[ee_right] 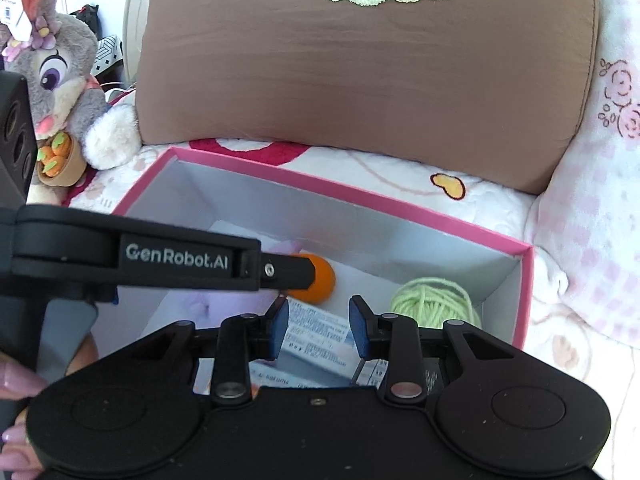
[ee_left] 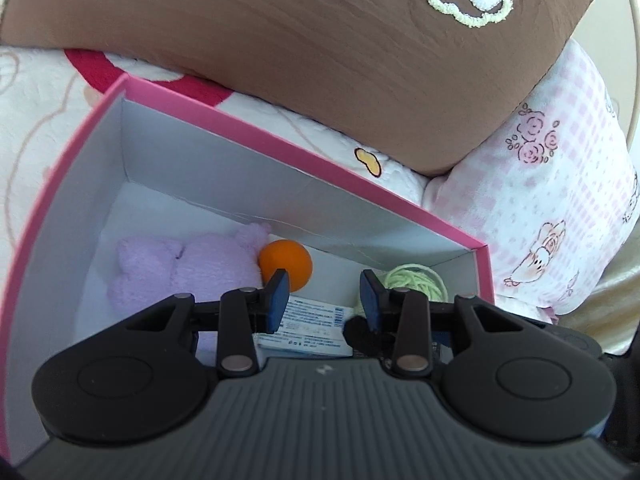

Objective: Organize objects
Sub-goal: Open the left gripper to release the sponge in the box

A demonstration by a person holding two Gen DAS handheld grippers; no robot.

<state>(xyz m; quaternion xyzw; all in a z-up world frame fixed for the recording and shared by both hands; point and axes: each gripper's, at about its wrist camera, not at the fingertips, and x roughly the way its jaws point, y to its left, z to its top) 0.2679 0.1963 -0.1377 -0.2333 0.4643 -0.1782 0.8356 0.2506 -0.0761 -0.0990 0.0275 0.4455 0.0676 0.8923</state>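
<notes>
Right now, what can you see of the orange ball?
The orange ball is small, round and matte-looking, evenly orange, lying on the floor of the pink box near its far wall. The lilac plush toy lies against its left side. In the right wrist view, the left gripper's arm hides part of it.

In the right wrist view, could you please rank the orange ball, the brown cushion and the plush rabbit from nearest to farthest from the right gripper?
From the right gripper:
1. Orange ball, in the box, just ahead.
2. Brown cushion, behind the box.
3. Plush rabbit, far left, beside the cushion.
</notes>
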